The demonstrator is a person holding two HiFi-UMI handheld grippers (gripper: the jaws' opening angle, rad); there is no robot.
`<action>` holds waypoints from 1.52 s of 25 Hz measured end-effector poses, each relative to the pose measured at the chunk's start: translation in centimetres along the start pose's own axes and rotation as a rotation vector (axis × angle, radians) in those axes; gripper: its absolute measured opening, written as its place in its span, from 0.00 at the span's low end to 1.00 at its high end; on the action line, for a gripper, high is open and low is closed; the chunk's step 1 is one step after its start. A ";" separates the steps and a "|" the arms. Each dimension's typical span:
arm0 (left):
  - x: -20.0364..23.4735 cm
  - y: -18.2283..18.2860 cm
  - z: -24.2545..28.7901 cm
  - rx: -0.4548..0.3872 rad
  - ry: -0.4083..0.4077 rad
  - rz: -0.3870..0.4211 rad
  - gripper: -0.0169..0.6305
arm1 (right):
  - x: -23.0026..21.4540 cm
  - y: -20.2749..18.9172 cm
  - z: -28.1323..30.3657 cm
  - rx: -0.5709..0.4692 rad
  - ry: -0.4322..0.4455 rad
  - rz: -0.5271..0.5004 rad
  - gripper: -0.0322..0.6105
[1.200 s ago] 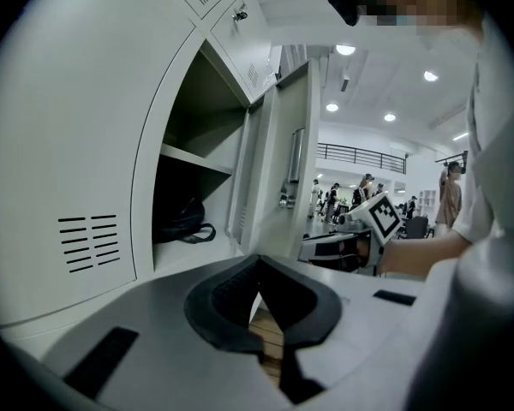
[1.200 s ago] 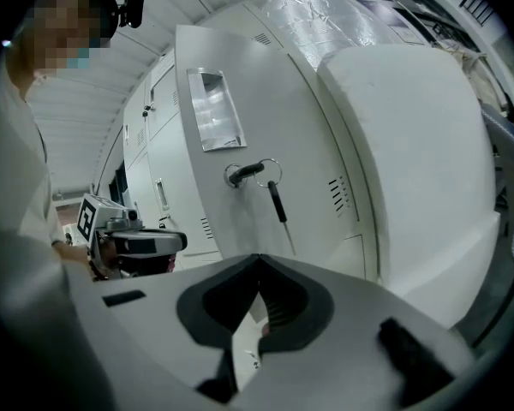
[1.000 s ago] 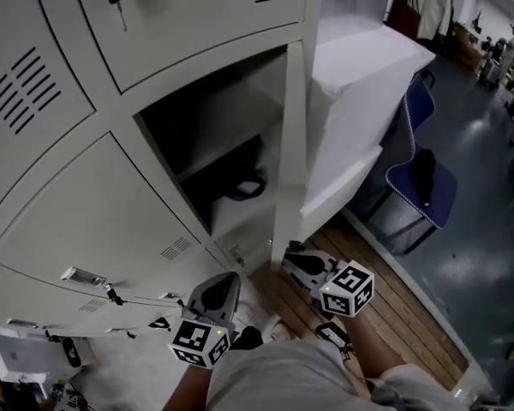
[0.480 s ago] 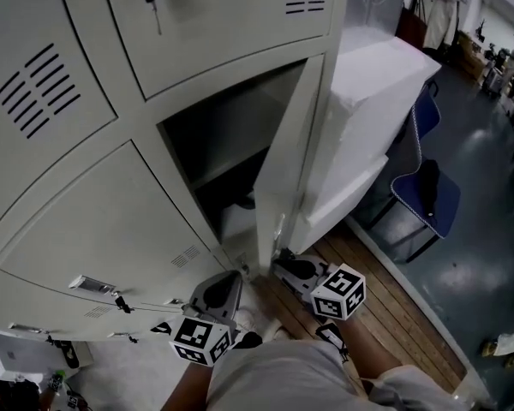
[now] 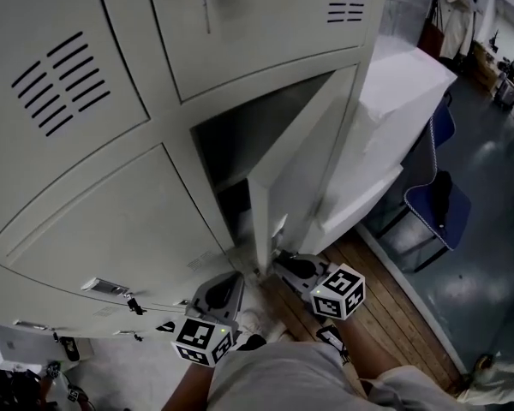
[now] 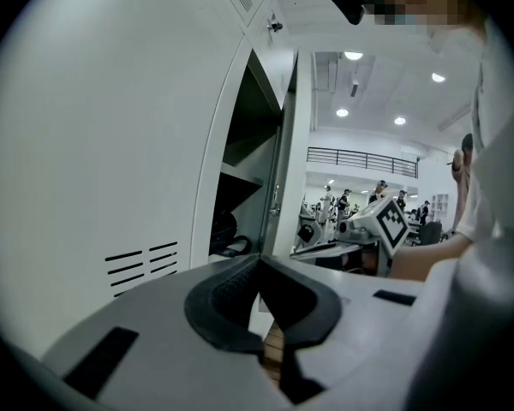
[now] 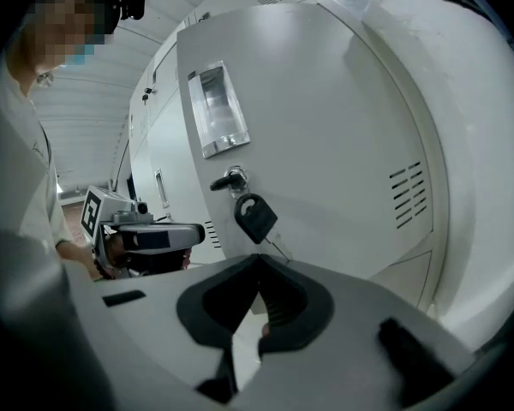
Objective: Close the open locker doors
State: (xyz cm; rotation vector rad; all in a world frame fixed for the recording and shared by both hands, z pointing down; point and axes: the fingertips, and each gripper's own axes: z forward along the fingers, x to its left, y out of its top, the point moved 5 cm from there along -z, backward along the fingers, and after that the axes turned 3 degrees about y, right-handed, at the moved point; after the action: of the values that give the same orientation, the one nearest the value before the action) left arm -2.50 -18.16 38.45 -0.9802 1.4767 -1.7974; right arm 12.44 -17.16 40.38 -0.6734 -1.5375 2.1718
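The locker door (image 5: pixel 295 178) is judged about half shut. It stands ajar just ahead of the right gripper (image 5: pixel 284 264), which is set at its lower free edge with jaws pressed together on nothing. The left gripper (image 5: pixel 225 291), likewise closed and empty, is held alongside. A dark opening (image 5: pixel 231 139) is left to cover, and no obstruction is seen in the swing path.

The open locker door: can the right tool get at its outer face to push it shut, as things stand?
Probably yes. The right tool, shut, sits by the lower edge of the open locker door, and in its view the outer face with the key tag lies directly ahead with nothing between.
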 end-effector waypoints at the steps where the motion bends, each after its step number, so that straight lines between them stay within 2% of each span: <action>1: 0.2 0.0 0.0 0.000 0.003 0.000 0.05 | -0.1 0.1 0.3 -0.001 0.001 0.000 0.09; 38: 5.1 0.0 -1.3 -0.002 0.085 -0.042 0.05 | -3.0 3.3 7.6 0.016 0.010 -0.012 0.09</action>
State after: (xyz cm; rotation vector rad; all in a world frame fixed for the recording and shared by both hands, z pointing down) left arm -6.39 -21.67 39.11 -0.9524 1.5201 -1.8890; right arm 10.22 -25.70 39.88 -0.6669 -1.5134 2.1662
